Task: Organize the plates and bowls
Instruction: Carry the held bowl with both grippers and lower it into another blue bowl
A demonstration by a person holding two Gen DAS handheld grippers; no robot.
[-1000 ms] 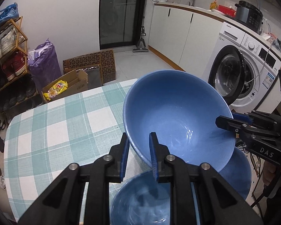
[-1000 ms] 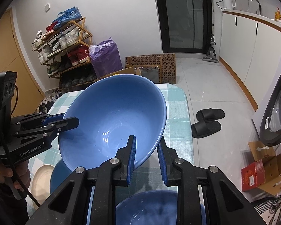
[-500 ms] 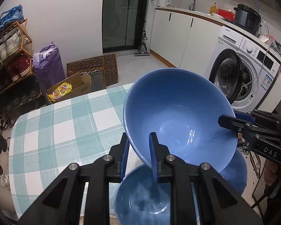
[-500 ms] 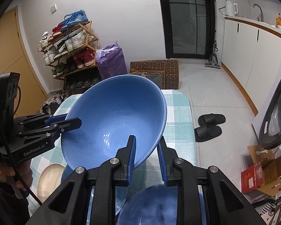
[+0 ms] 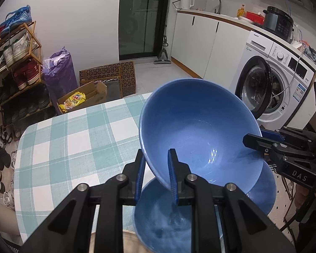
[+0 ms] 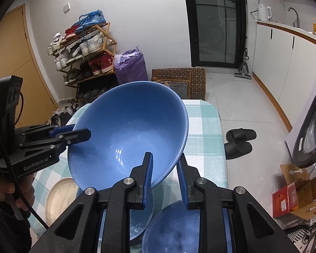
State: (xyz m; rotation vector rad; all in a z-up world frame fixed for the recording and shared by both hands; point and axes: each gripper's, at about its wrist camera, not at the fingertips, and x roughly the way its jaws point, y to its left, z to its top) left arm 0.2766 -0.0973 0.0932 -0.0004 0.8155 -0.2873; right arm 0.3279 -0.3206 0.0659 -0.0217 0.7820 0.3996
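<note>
A large blue bowl (image 5: 200, 135) (image 6: 126, 130) hangs tilted in the air above the checked table (image 5: 73, 143) (image 6: 206, 130). My left gripper (image 5: 155, 156) is shut on its near rim. My right gripper (image 6: 164, 158) is shut on the rim at the other side. Each view also shows the other gripper: the right gripper (image 5: 252, 140) at the bowl's right edge, the left gripper (image 6: 78, 133) at its left edge. Below it sit two more blue bowls (image 5: 164, 221) (image 5: 265, 189) (image 6: 174, 225) and a beige plate (image 6: 61, 198), partly hidden by my fingers.
A washing machine (image 5: 273, 88) with its door open stands to the right of the table. Black slippers (image 6: 240, 143) lie on the floor beside it. A shoe rack (image 6: 84, 52), a purple bag (image 6: 130, 65) and a cardboard box (image 5: 82, 99) stand beyond the far table edge.
Both grippers have carried the big blue bowl a little upward and back toward the near side. More of the floor and the lower bowls shows. Both grips on the rim are unchanged.
</note>
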